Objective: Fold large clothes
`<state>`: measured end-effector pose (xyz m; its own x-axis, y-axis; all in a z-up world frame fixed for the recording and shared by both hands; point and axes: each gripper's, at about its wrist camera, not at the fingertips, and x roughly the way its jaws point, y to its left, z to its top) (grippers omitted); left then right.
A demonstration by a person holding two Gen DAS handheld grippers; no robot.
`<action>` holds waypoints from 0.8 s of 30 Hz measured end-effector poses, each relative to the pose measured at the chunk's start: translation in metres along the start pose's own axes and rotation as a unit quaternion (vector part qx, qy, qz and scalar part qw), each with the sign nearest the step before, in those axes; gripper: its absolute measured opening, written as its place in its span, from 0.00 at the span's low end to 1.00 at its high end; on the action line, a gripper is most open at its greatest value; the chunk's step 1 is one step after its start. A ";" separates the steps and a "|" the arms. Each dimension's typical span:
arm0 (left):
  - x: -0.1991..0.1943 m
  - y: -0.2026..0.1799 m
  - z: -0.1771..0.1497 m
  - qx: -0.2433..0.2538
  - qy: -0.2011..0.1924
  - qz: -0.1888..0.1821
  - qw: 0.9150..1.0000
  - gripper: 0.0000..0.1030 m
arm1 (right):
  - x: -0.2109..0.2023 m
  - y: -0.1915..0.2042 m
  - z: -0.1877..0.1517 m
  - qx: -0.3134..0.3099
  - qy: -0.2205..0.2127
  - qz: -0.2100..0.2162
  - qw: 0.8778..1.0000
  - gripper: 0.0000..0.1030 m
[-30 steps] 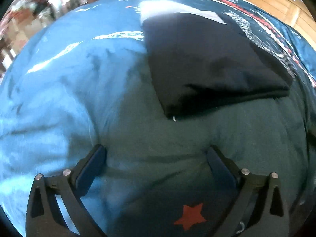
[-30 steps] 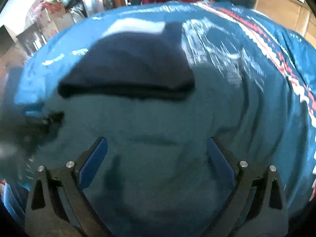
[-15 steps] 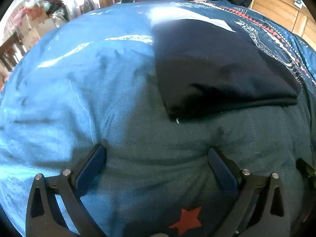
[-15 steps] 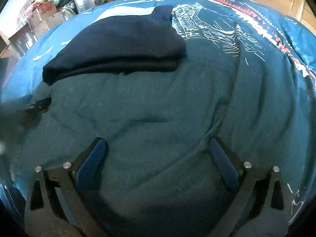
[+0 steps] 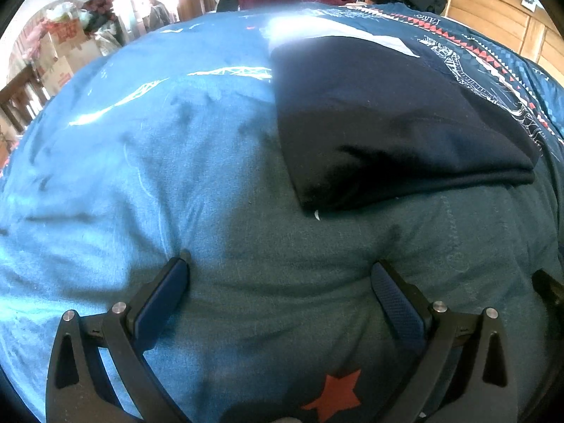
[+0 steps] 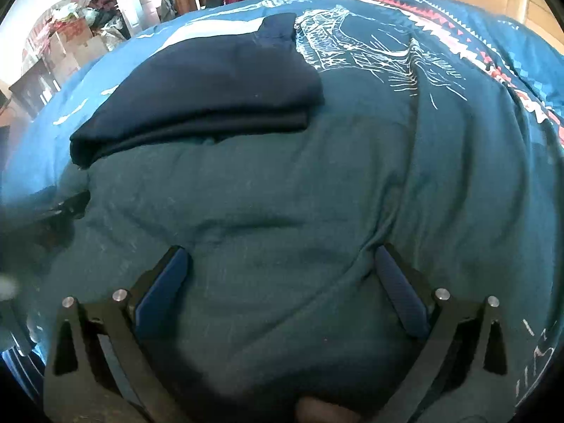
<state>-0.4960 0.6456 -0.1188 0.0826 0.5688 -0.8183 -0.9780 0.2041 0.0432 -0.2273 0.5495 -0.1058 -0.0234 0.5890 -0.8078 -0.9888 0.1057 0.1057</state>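
Folded navy garment (image 5: 387, 120) on the bed's blue quilt (image 5: 141, 162), ahead of both tools.

Long axis runs across right view, w/ thick folded edge facing cams. Lies fwd-right of left hand-held gripper (image 5: 280, 275), fwd-left of right hand-held gripper (image 6: 282, 264); both spread wide, holding nothing, neither touching it. Left looks nearer.

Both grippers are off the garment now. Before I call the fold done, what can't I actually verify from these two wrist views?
- Underside and inner layers of the folded dark garment: covered by its own top layer in both views.
- Its far edge: washed out by glare in the left wrist view.
- Left gripper as seen from the right wrist view: a blurred dark shape at the left edge.
- Bed cover near edge: cut off by the right gripper frame.
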 end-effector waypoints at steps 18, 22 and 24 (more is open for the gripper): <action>-0.003 0.002 -0.001 -0.002 -0.005 -0.006 1.000 1.00 | 0.002 0.000 0.000 -0.002 -0.003 -0.004 1.000 1.00; -0.003 0.003 -0.001 -0.002 -0.005 -0.006 1.000 1.00 | 0.002 0.000 0.000 -0.002 -0.003 -0.004 1.000 1.00; -0.003 0.003 -0.001 -0.002 -0.005 -0.006 1.000 1.00 | 0.002 0.000 0.000 -0.001 -0.003 -0.004 1.000 1.00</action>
<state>-0.4991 0.6433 -0.1168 0.0963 0.5738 -0.8134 -0.9777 0.2079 0.0309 -0.2272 0.5507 -0.1072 -0.0151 0.5936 -0.8047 -0.9893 0.1080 0.0982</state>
